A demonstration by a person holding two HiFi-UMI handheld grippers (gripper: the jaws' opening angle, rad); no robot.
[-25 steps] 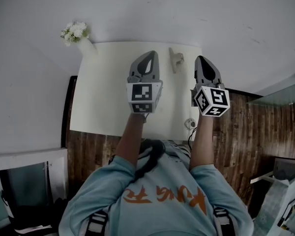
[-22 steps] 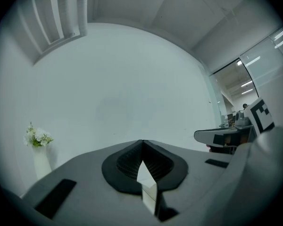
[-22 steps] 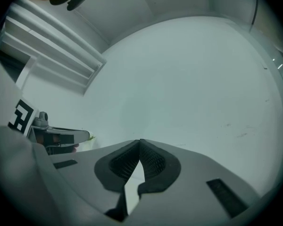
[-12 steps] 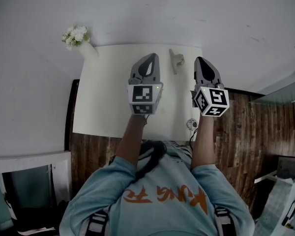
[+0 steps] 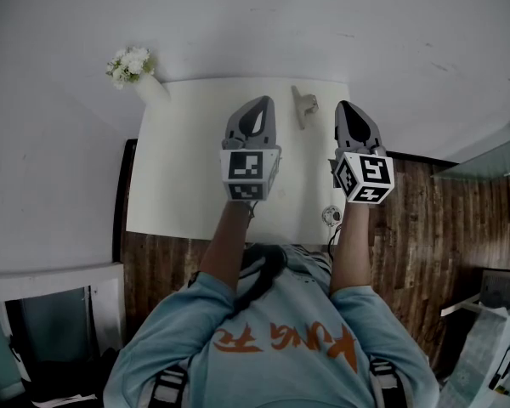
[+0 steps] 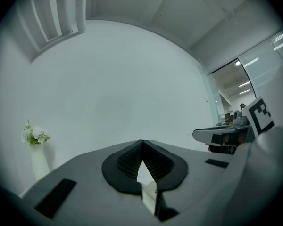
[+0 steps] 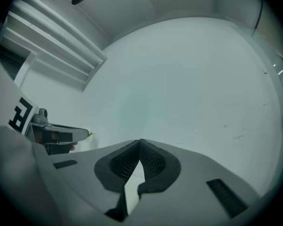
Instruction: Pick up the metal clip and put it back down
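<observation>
grippers: two, side by side in the middle of the head view, over the table
left gripper (image 5: 258, 102) (image 6: 142, 143): jaws closed tip to tip, nothing between them
right gripper (image 5: 348, 105) (image 7: 140, 141): jaws pressed together, empty
marker cubes: two, one on each gripper, the left (image 5: 248, 172) and the right (image 5: 365, 177)
metal clip (image 5: 304, 104): one, lying on the table in the upper middle of the head view, between the two gripper tips and touched by neither
table (image 5: 178, 160): one, white
vase (image 5: 146, 83) (image 6: 37, 161): one, with white flowers, at the table's upper left corner
small round thing (image 5: 329, 215): one, at the table's lower edge, too small to tell what it is
shirt (image 5: 272, 338): one, light blue with orange print, at the bottom of the frame
change from a second ago: grippers and metal clip keep their places; table and vase sit slightly lower in the frame
</observation>
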